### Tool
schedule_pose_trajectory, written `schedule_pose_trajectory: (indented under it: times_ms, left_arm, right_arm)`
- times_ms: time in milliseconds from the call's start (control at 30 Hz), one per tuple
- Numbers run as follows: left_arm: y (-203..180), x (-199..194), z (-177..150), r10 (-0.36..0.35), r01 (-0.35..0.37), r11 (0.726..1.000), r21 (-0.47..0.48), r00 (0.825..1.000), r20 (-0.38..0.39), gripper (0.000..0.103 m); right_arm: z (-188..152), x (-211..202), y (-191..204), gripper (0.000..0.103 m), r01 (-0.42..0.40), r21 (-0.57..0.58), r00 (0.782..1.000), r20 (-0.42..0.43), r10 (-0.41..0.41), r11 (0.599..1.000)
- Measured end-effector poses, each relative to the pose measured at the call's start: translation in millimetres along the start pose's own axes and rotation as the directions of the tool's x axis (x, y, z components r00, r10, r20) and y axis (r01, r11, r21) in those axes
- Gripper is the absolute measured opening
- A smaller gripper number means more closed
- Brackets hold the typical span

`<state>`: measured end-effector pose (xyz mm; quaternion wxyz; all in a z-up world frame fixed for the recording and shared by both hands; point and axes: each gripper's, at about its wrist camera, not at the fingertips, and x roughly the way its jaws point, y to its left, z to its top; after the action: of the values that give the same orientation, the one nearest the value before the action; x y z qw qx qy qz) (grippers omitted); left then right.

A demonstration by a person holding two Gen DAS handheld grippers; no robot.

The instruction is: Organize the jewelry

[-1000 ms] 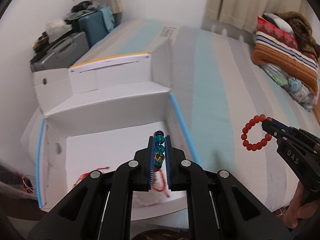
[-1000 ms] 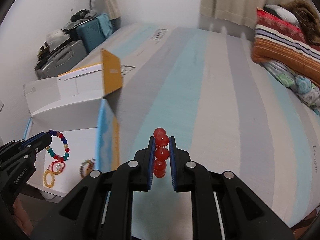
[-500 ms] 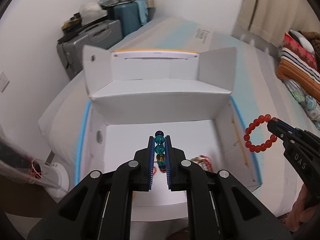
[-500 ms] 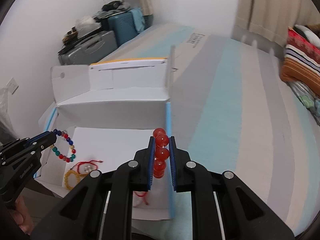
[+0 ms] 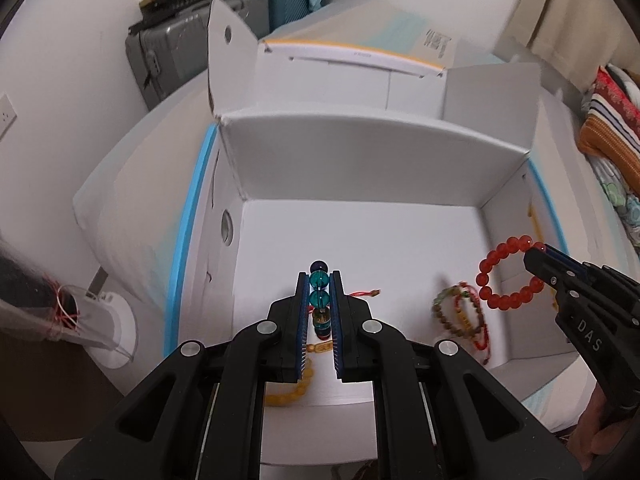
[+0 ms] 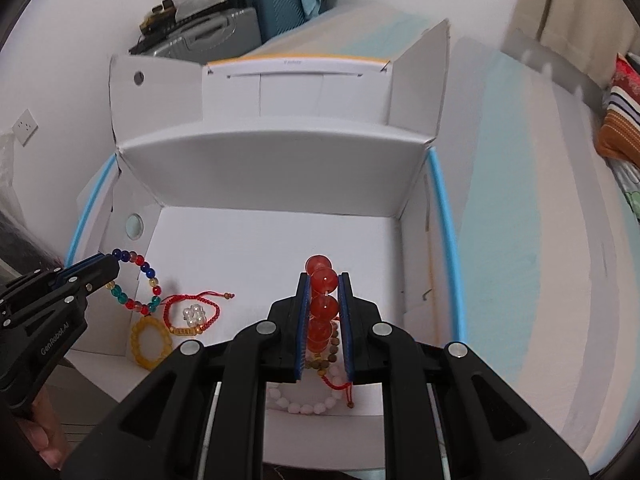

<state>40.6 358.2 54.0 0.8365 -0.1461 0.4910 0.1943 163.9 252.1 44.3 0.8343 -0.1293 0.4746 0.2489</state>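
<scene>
An open white cardboard box (image 5: 360, 168) with blue-edged sides lies on the bed; it also shows in the right wrist view (image 6: 272, 168). My left gripper (image 5: 319, 280) is shut on a multicoloured bead bracelet (image 6: 138, 280) and holds it above the box's left part. My right gripper (image 6: 323, 280) is shut on a red bead bracelet (image 5: 508, 276), above the box's right part. On the box floor lie a yellow bead bracelet (image 6: 150, 340), a red cord bracelet with pearls (image 6: 192, 314), a brown bead bracelet (image 5: 460, 312) and a white bead bracelet (image 6: 306, 404).
The box's lid flaps (image 6: 288, 80) stand up at the far side. Suitcases (image 5: 192, 48) stand against the wall beyond the bed. The striped bedsheet (image 6: 520, 200) stretches to the right, with folded blankets (image 5: 612, 120) at the far right.
Both grippers have moved left and forward, from beside the box to over its inside, each still holding its bracelet. The box floor and the bracelets on it have come into view.
</scene>
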Motion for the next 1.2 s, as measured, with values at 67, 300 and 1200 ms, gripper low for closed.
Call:
schedule_pose_trajectory:
  times_ms: [67,300,1200]
  left_arm:
    - [3.5,6.0,0.8,0.003,-0.003,1.000,0.000,1.000,-0.015,0.009]
    - [7.5,12.6,1.7,0.007,-0.007,1.000,-0.005,0.999,-0.037,0.015]
    - [1.8,-81.9,-81.5,0.004,-0.009,1.000,0.023,0.983,0.182,0.097]
  right_arm:
    - [-0.4,4.2,1.1,0.013,0.002,0.001,1.000,-0.011,-0.002,1.000]
    - [0.9,2.6,4.6,0.033,0.014,0.002,1.000,-0.006,-0.014,1.000]
    - [-94.8,-81.8,-5.8,0.093,0.070,0.062,0.983,0.166,-0.079,0.996]
